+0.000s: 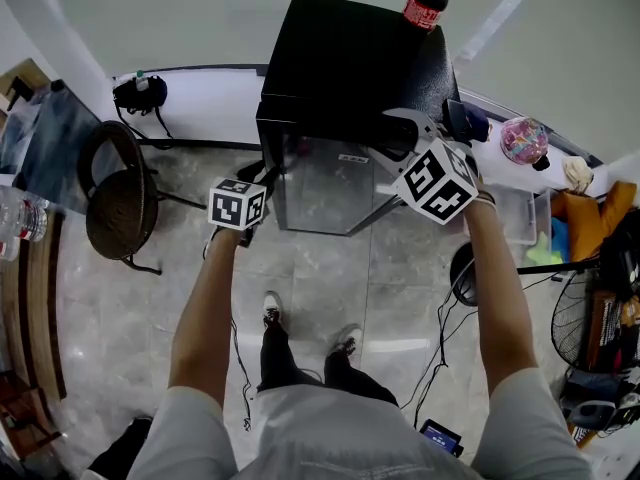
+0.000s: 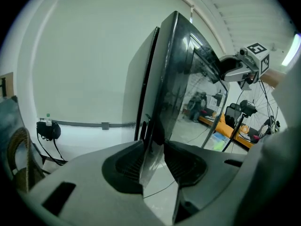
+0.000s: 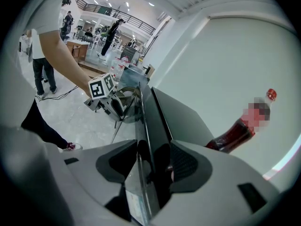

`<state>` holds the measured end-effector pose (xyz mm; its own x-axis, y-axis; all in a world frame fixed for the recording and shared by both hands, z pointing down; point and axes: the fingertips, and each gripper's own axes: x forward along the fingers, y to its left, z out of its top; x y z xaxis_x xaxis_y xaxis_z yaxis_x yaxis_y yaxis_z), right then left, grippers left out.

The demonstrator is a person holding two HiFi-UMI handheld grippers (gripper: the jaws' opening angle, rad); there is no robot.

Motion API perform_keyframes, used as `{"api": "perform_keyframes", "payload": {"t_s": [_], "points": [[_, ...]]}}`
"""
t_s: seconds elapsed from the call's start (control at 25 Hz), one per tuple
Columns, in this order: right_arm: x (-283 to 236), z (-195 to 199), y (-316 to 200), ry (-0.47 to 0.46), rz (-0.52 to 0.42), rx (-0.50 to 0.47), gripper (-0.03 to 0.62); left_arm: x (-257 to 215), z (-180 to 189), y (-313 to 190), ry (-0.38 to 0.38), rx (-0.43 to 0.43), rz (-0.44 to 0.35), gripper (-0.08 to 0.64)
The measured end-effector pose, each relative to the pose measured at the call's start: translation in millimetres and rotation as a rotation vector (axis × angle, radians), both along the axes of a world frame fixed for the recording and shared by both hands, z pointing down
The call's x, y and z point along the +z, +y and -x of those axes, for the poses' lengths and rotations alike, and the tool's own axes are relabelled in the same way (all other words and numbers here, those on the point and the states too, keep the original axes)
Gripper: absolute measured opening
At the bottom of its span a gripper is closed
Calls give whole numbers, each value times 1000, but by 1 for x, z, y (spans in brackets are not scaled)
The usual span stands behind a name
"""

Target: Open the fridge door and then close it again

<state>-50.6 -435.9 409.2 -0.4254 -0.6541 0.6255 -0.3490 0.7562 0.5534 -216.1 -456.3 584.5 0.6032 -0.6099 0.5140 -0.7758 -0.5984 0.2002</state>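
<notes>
A black mini fridge (image 1: 340, 58) stands on the floor in front of me, its glass door (image 1: 320, 183) facing me and lying close against the cabinet. A cola bottle (image 1: 427, 0) stands on top. My left gripper (image 1: 258, 178) is at the door's left edge, low down. In the left gripper view its pads (image 2: 127, 166) clasp that edge (image 2: 162, 102). My right gripper (image 1: 392, 136) holds the door's upper right corner. In the right gripper view the door edge (image 3: 143, 121) runs between its pads (image 3: 186, 166), with the bottle (image 3: 237, 133) behind.
A round dark chair (image 1: 120, 203) stands left of the fridge. A low table (image 1: 500, 163) with a pink ball (image 1: 524, 140) is at the right, and a fan (image 1: 575, 318) beyond it. Cables (image 1: 445, 318) trail over the tiled floor near my feet (image 1: 272, 308).
</notes>
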Motion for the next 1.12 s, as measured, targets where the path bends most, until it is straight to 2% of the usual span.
{"api": "perform_keyframes", "payload": {"t_s": [0.32,0.76,1.12], "points": [[-1,0,13,-3,20,-51,207,0,0,27,-2,44,-10,117],[-3,4,32,-2,27,-139,219,-1,5,67,6,-2,-3,117],[0,4,57,-1,9,-241,225,0,2,114,-10,-77,-16,110]]}}
